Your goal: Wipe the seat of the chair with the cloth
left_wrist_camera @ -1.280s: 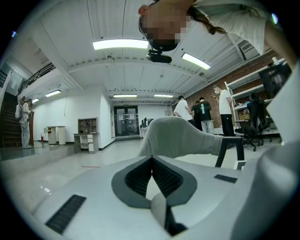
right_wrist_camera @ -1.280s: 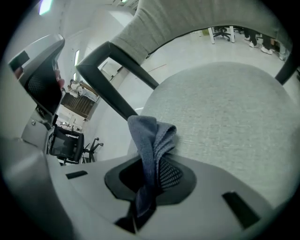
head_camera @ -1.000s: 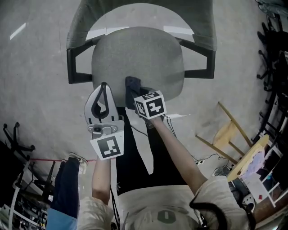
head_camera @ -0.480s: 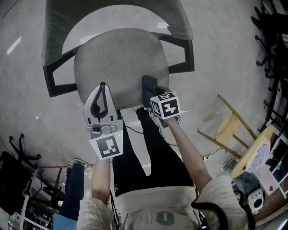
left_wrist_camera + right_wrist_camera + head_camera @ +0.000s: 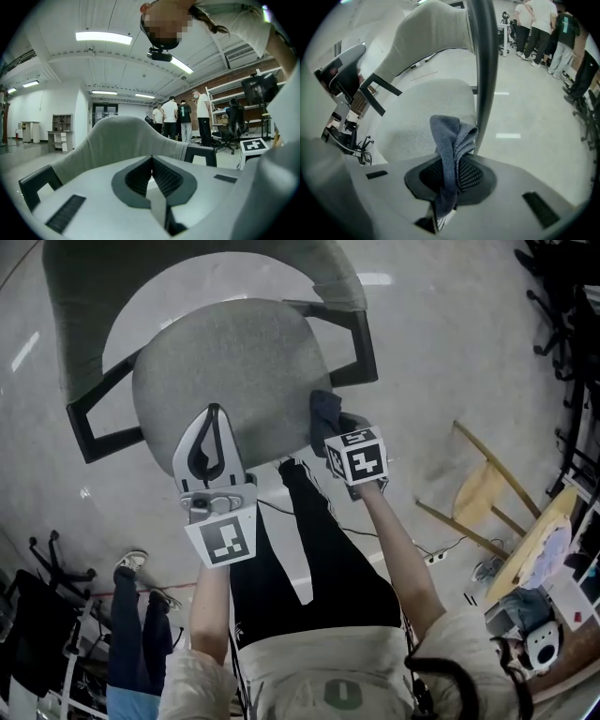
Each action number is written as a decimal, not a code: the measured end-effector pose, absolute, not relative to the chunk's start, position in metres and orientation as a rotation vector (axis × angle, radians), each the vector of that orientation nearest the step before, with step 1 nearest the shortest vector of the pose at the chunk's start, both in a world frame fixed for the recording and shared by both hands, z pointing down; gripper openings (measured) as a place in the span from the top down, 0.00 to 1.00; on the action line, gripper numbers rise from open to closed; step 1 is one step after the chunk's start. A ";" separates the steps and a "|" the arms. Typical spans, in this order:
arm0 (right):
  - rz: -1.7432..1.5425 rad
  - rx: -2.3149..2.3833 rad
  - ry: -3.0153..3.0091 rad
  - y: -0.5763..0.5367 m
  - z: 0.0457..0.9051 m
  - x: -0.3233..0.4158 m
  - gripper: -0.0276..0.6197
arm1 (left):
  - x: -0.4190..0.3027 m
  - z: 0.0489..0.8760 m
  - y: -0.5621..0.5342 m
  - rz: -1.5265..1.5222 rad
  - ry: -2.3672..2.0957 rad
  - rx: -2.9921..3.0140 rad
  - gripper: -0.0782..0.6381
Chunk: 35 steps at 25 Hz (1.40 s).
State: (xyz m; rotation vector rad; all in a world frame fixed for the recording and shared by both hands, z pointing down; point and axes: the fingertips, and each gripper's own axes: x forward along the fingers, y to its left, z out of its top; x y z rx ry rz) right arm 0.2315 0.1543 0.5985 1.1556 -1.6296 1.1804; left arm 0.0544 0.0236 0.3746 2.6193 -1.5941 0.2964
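The chair's grey seat (image 5: 230, 371) fills the upper middle of the head view, with its backrest (image 5: 187, 268) beyond. My right gripper (image 5: 328, 423) is shut on a dark blue-grey cloth (image 5: 324, 413) at the seat's right front edge. From the right gripper view, the cloth (image 5: 452, 140) sticks up bunched between the jaws, with the seat (image 5: 426, 117) just beyond and an armrest post (image 5: 483, 70) close beside it. My left gripper (image 5: 213, 413) hovers over the seat's front edge, its jaws shut and nothing between them. The left gripper view shows its shut tips (image 5: 151, 161) facing the backrest (image 5: 117, 140).
Black armrests (image 5: 94, 418) (image 5: 354, 338) flank the seat. A wooden frame (image 5: 483, 498) lies on the floor at right, with cluttered shelving (image 5: 562, 559) behind it. Black chair bases (image 5: 47, 568) stand at left. Several people (image 5: 180, 115) stand far off. My own legs (image 5: 309, 540) are below the grippers.
The right gripper with the cloth has slid from the seat's front middle to its right front edge. The left gripper has kept its place over the front edge. The chair appears shifted leftward in view.
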 end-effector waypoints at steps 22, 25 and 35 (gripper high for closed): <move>1.122 1.272 -1.697 0.114 0.548 0.225 0.88 | 0.056 0.343 -0.010 0.211 -1.685 2.542 0.87; 1.063 1.295 -1.829 0.076 0.500 0.196 0.88 | 0.049 0.314 -0.018 0.193 -1.740 2.525 0.87; 0.491 1.551 -2.260 -0.052 0.213 0.158 0.88 | 0.029 0.117 -0.051 -0.050 -1.900 2.607 0.87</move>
